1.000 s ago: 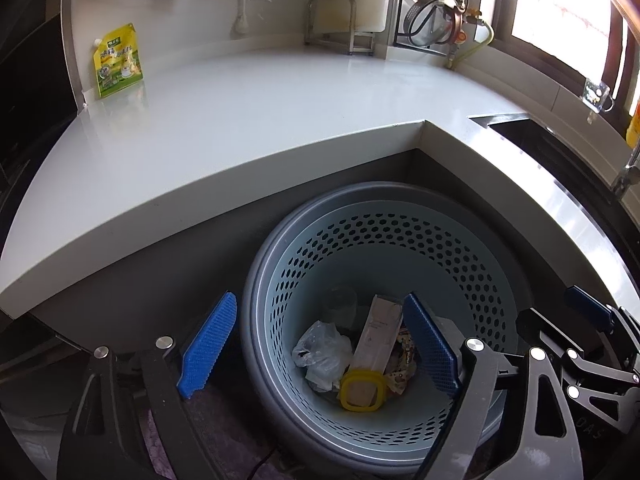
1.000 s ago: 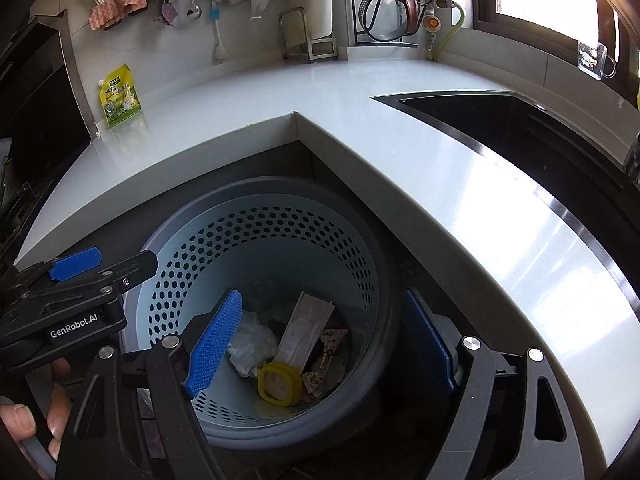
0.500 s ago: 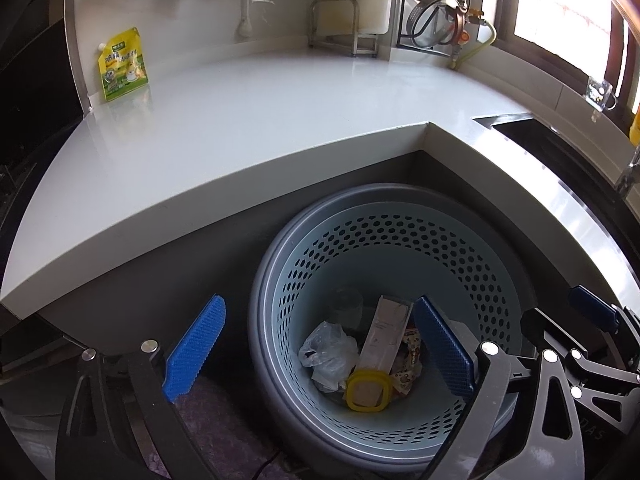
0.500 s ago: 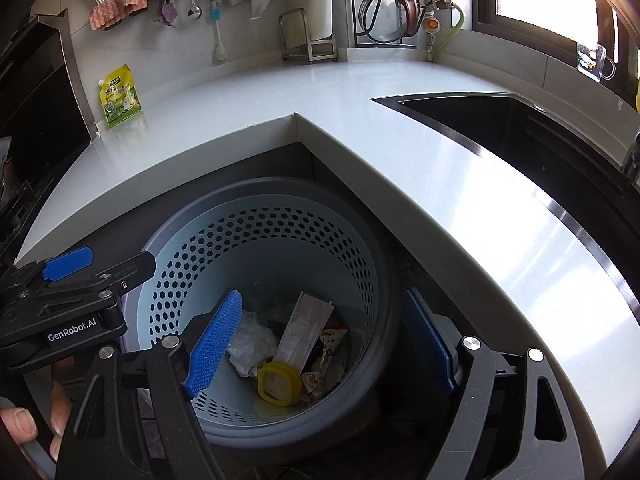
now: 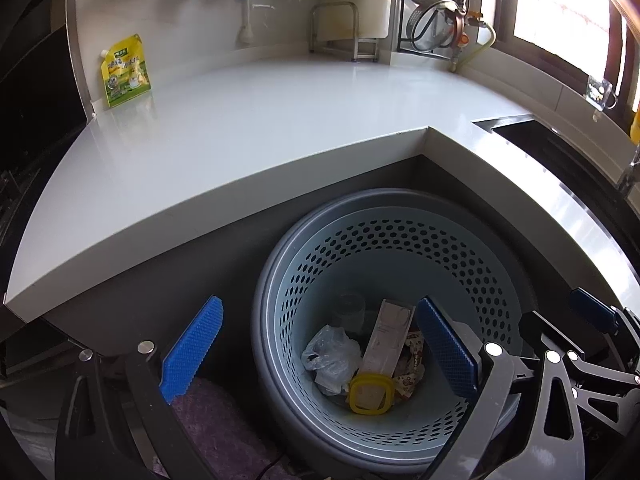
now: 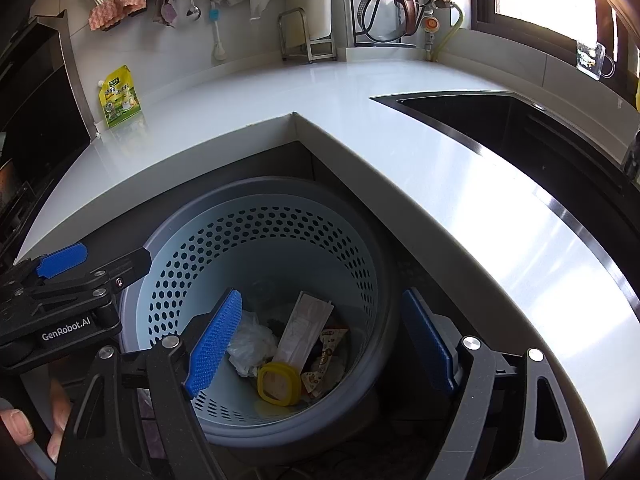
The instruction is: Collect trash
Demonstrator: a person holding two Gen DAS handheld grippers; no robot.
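Hovering over the bin (image 5: pixel 280 300) on the floor, both tools gape wide and carry nothing.

Trash already lies at the bin's bottom: plastic bag (image 5: pixel 330 352), carton (image 5: pixel 390 334), yellow lid (image 6: pixel 279 383), snack wrapper (image 6: pixel 326 354). The left tool (image 5: pixel 320 354) and right tool (image 6: pixel 322 342) sit close together, so they could knock each other, and a finger might clip the bin's rim and tip it. Only a yellow pouch (image 5: pixel 125 71) stands on the table (image 5: pixel 240 132); whether it is trash I cannot tell. Something clear beneath the carton is too faint to name.
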